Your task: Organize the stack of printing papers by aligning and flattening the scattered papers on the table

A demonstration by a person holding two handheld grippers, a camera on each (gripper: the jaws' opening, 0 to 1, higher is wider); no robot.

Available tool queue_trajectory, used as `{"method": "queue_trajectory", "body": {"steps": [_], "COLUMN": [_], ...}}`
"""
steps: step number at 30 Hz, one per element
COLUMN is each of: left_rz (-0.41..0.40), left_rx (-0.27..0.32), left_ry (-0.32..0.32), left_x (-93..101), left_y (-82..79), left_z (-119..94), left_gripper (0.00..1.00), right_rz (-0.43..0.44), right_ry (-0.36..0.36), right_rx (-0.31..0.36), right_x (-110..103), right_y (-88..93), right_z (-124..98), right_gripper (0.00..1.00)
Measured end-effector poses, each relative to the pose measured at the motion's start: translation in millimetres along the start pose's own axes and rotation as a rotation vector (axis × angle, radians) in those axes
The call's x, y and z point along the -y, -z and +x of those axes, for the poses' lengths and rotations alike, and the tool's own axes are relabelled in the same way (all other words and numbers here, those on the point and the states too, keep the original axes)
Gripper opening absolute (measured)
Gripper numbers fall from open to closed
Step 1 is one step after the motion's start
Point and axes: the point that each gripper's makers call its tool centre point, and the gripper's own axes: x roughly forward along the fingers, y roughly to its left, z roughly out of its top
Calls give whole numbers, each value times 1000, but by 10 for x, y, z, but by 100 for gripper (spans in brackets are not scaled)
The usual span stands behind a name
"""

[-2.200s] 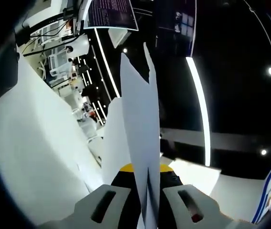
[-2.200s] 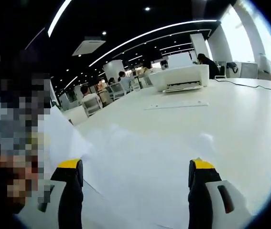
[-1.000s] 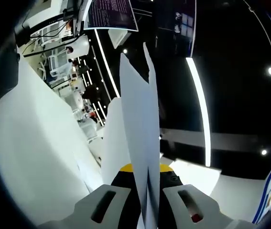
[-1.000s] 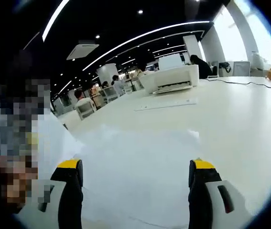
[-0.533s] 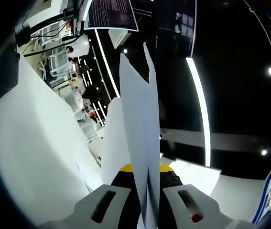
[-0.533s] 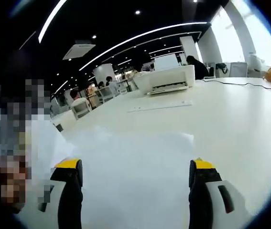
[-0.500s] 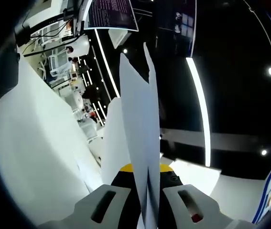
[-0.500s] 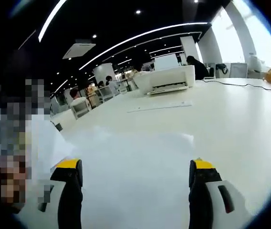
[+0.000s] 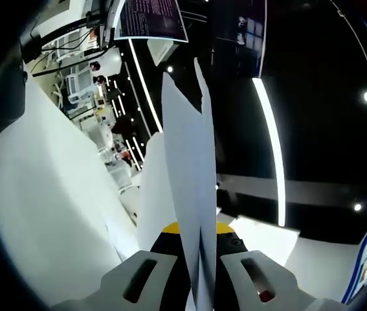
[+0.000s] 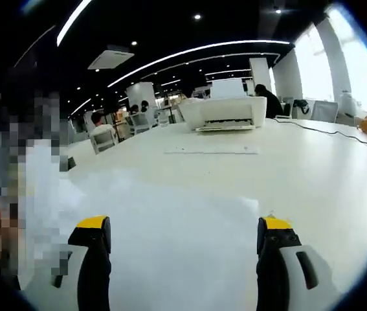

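The job looks partly done. In the left gripper view, the left gripper (image 9: 198,259) is clamped on the thin white printing papers (image 9: 189,168), which rise on edge up the frame's centre; at least two sheet tips show. In the right gripper view, the right gripper (image 10: 183,259) hangs wide apart and empty at the bottom, over one loose white sheet (image 10: 170,240) lying flat on the glossy white table (image 10: 312,168). One white printer (image 10: 225,111) stands upper centre. Squaring and laying flat remain.
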Motion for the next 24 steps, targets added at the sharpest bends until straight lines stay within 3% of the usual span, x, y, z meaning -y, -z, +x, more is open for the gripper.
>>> {"method": "queue_trajectory", "body": {"steps": [3,9,19,24], "left_rz": [0,-2,-6,-8], "left_rx": [0,0,1,0], "left_ry": [0,1,5,6], "left_x": [-2,-3,-8,-4], "left_y": [-3,-2,-7,-2], "left_z": [-1,0,-2,1], "left_gripper": [6,6,6,6], "right_rz": [-73,-131,-62,-84], "right_ry": [48,63,40,52], "right_rx": [5,-9,-9,-36], "right_x": [95,117,170,206], "right_y": [-23,-5,20,66], "right_z": [42,154,321,386], "right_gripper": [89,90,89,90]}}
